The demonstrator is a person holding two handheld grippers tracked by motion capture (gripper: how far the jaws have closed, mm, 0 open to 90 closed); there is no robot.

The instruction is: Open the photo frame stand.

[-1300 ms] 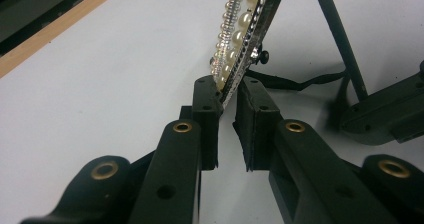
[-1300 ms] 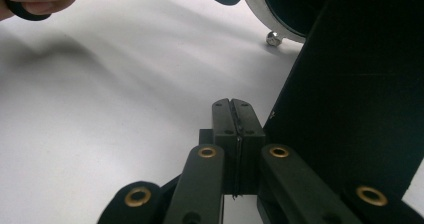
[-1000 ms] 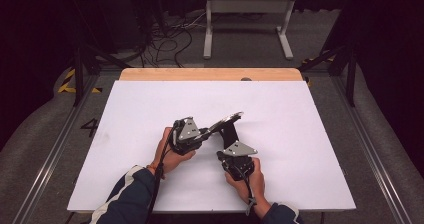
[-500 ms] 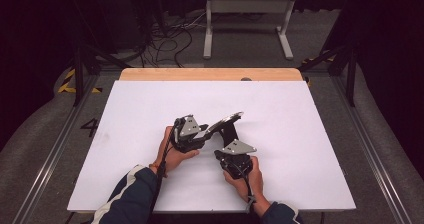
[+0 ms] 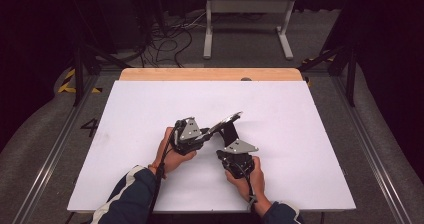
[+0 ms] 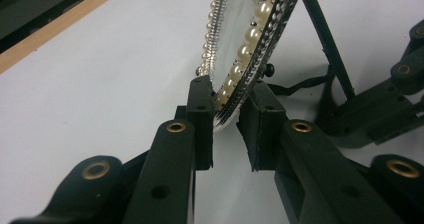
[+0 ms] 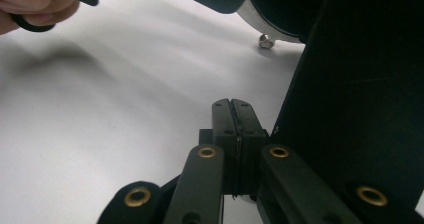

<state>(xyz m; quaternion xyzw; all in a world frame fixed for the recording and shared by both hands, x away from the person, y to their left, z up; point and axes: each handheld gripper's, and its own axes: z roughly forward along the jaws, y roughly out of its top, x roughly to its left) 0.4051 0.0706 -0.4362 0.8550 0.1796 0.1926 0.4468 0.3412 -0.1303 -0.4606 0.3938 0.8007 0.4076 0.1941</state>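
Pearl-rimmed and silver-edged, the frame (image 6: 240, 69) stands tilted near the middle of the white tabletop (image 5: 310, 114). In the high view I see the frame (image 5: 227, 121) leaning on its black stand (image 5: 231, 133), between my two hands.

Left gripper (image 6: 226, 119): its fingers (image 6: 201, 109) straddle the frame's lower edge. The left finger lies against the pearl rim; the right one sits just beside the back edge, and I cannot tell whether it presses there. The fingers have just been closing, with the frame between them. I log this as a loose straddle, not a confirmed grasp. In the high view this gripper (image 5: 200, 136) comes at the frame from the left, my left hand (image 5: 172, 154) behind it.

Right gripper (image 7: 233, 109): fingers clenched flat together, nothing between them. They point at the tabletop just beside the black back panel (image 7: 350, 99) of the stand, which rises at the right of that view. In the high view this gripper (image 5: 235, 156) sits just in front of the stand, held by my right hand (image 5: 250, 176).

A light wooden strip (image 5: 210, 74) runs along the far edge of the tabletop. Cables (image 5: 170, 39) lie on the floor beyond it.
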